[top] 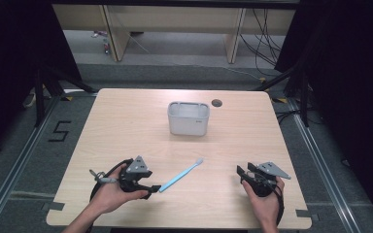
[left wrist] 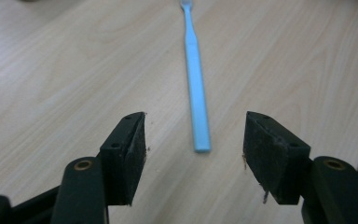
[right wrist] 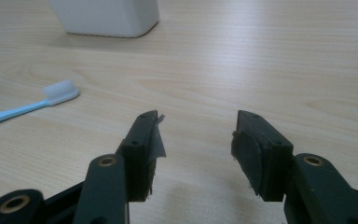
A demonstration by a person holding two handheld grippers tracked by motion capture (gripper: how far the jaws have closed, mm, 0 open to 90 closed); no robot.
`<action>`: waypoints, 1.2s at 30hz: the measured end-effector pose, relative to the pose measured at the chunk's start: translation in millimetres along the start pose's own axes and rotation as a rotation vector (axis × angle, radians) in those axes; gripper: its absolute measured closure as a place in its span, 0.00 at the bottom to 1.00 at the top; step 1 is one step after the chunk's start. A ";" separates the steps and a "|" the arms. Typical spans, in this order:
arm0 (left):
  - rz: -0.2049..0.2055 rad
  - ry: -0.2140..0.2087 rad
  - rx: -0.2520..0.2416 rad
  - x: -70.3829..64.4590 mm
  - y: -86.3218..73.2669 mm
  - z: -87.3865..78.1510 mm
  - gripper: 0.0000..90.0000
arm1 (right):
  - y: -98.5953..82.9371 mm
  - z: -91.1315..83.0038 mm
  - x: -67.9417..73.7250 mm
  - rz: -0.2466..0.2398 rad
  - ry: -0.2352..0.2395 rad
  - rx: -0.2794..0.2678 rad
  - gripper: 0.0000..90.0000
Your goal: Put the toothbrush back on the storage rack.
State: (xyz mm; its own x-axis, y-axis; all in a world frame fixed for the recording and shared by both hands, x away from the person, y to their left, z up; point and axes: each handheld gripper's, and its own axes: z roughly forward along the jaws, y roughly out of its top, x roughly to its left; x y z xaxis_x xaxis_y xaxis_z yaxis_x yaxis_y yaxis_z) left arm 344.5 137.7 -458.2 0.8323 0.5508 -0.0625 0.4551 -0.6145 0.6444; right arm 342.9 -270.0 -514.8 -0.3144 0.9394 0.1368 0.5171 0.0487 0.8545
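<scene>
A light blue toothbrush (top: 180, 175) lies flat on the wooden table (top: 126, 131), its white bristle head pointing up and to the right. In the left gripper view the toothbrush (left wrist: 196, 79) runs away from me, and its handle end lies just ahead of the gap between the jaws. My left gripper (top: 149, 189) is open and sits right by that handle end, touching nothing. My left gripper (left wrist: 193, 151) holds nothing. My right gripper (top: 244, 172) rests open near the table's front right. In its own view my right gripper (right wrist: 196, 140) is empty, with the toothbrush (right wrist: 28, 106) off to its left.
A white rectangular container (top: 188, 118) stands open-topped at the middle back of the table; its base (right wrist: 107, 17) shows in the right gripper view. A dark round hole (top: 216, 103) is behind it. Bare wood lies between the two grippers.
</scene>
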 end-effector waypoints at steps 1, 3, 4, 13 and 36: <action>0.014 -0.015 0.058 -0.1 5.1 0.2 0.42 | 0.2 0.5 0.3 -0.005 -0.001 -0.008 0.56; 0.040 -0.025 0.129 -1.5 15.3 2.4 0.42 | -0.5 0.8 3.0 0.031 0.012 -0.003 0.56; 0.039 -0.036 0.152 -2.0 23.8 6.6 0.43 | 0.6 1.7 -0.2 0.001 0.022 0.005 0.56; 0.137 -0.041 0.343 -3.7 56.3 33.3 0.56 | 0.7 1.3 -0.4 -0.016 0.012 0.020 0.56; -0.005 -0.011 0.499 -3.6 82.5 73.1 0.68 | 0.2 2.3 3.5 0.022 0.014 0.046 0.56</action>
State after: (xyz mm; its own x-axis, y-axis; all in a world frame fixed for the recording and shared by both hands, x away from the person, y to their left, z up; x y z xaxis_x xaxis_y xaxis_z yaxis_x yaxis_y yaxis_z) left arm 402.2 43.8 -460.5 0.8315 0.5505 -0.0743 0.5532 -0.8085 0.2008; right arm 343.7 -265.9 -515.4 -0.3141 0.9354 0.1624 0.5597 0.0443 0.8275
